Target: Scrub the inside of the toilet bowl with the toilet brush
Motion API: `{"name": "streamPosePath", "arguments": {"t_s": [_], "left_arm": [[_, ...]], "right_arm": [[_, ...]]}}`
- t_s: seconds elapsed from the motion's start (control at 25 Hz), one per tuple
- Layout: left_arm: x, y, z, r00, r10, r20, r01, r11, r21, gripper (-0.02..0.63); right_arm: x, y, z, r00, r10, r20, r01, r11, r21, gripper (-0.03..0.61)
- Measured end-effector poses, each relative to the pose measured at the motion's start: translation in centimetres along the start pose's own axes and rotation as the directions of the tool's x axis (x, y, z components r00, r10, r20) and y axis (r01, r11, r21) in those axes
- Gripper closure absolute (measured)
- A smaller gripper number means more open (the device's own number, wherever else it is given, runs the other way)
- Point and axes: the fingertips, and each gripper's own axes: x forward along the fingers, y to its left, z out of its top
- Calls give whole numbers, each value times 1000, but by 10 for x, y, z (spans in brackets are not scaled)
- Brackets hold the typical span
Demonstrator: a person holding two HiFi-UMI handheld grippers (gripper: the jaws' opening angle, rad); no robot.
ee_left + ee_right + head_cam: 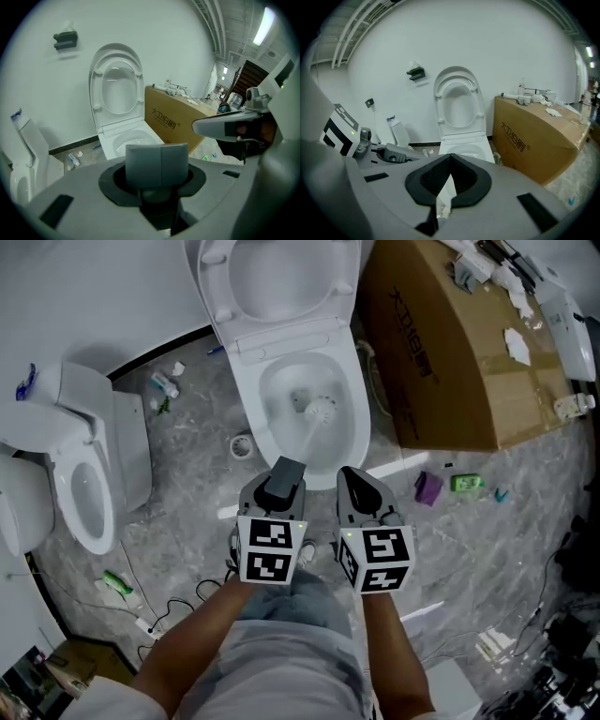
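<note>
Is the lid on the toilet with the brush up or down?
Up. The lid and seat stand raised, leaving the toilet bowl uncovered, with the toilet brush head inside it.

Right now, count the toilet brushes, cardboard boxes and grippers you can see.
toilet brush: 1
cardboard box: 1
grippers: 2 (left gripper, right gripper)
Total: 4
</note>
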Motion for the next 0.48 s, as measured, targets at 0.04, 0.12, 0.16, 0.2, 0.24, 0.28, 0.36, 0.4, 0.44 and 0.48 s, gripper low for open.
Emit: {"name": "streamPosePath", "arguments": {"t_s": [0.04,0.12,0.16,0.2,0.24,0.28,0.36,0.4,0.44,0.48], "left_arm": [[11,5,2,1000,-3,-8,3,1000,-9,457],[33,14,6,1000,-6,-25,6,1000,-23,457],[44,17,7,999,-10,-32,9,1000,-26,457],[55,20,8,999,-15,-39,14,999,-29,457],[65,23,9,999,-21,-44,19,999,-31,457],[75,25,10,998,-26,-49,24,999,-32,457],[96,28,10,998,-37,-53,36,999,-30,457],[105,29,10,998,-44,-51,42,999,-28,457],[114,31,11,998,-48,-52,47,999,-27,457],[121,34,11,997,-51,-54,50,998,-26,457]], "right_arm": [[11,-4,2,1000,0,-10,0,1000,-3,577],[32,-12,5,1000,-1,-27,0,1000,-8,577],[41,-16,7,999,-1,-34,1,1000,-8,577],[50,-19,8,999,-1,-39,1,1000,-7,577],[58,-22,9,999,-1,-43,1,1000,-3,577],[66,-25,10,999,-1,-47,1,1000,1,577],[81,-31,9,998,2,-58,-1,1000,6,577],[90,-33,9,998,3,-63,-3,1000,6,577],[98,-35,8,998,4,-67,-4,1000,5,577],[106,-37,8,998,5,-70,-5,1000,2,577]]}}
